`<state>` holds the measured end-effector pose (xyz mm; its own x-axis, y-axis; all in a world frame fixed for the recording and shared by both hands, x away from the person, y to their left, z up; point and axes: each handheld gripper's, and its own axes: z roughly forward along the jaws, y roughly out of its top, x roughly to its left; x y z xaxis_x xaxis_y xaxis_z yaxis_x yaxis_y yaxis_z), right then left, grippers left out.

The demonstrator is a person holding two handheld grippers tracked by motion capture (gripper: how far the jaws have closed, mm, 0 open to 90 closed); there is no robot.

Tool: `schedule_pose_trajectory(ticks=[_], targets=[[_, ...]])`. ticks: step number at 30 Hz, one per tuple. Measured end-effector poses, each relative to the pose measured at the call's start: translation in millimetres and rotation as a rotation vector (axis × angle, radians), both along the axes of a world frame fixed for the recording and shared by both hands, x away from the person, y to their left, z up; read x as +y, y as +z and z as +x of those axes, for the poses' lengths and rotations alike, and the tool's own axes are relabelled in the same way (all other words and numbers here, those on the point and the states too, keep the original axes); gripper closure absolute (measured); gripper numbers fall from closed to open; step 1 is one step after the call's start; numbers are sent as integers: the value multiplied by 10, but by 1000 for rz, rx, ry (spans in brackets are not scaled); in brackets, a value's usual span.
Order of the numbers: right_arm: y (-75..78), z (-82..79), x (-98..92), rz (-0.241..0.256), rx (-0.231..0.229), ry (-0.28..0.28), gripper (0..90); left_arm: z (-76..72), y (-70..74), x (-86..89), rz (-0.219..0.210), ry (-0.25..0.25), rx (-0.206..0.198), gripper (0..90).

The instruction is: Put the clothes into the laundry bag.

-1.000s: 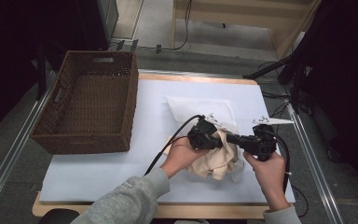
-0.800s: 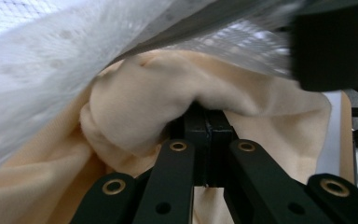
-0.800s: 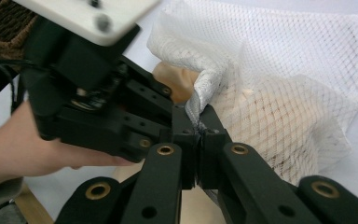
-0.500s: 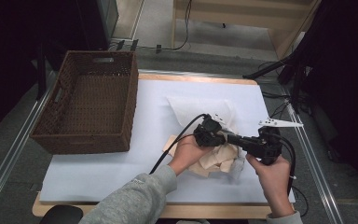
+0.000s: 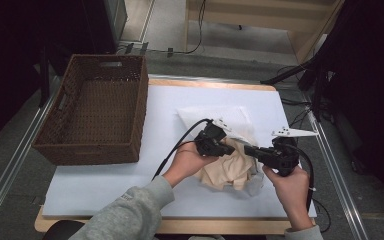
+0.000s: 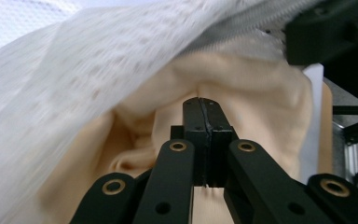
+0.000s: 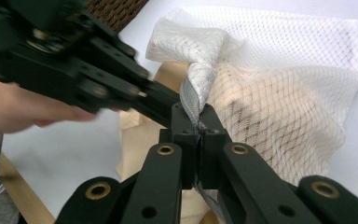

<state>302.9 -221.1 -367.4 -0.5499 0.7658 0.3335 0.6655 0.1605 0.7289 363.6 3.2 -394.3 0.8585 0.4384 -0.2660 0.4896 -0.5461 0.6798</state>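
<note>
**Stuffing the cream cloth into the mesh bag**

Right now your right gripper has its jaws pressed together on the grey zippered edge of the white mesh laundry bag, lifting that edge so the mouth gapes toward your left hand. Your left gripper has its jaws closed on a fold of the soft cream-coloured cloth, and in the left gripper view the mesh already hangs over the cloth like a roof.

The relation that matters: the bag's opening lies just ahead of and above the left jaws, and the bag's long axis runs away from you toward the far edge of the white tabletop. In the high view, much of the cloth looks bunched outside the bag on your side, between your two hands. My read is that the left hand, being nearer, should push forward under the raised edge.

The brown woven wicker basket stands well apart at the left.

How deep the cloth reaches inside is hard to judge, since the grippers cover the mouth from above and the mesh is blurred close up
</note>
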Motion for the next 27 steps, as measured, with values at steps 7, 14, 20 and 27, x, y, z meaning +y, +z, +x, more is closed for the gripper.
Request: schedule_pose_trajectory(ticks=[7,14,20,27], targets=[[-26,40,-3,-3,8,-2,890,-6,20,348,5,20,0,900],[-41,63,-12,-4,15,0,890,4,-180,645,43,56,3,900],[-51,86,10,-6,14,7,889,112,-439,758,75,108,44,900],[-68,104,19,-8,22,8,889,115,-544,516,42,86,62,900]])
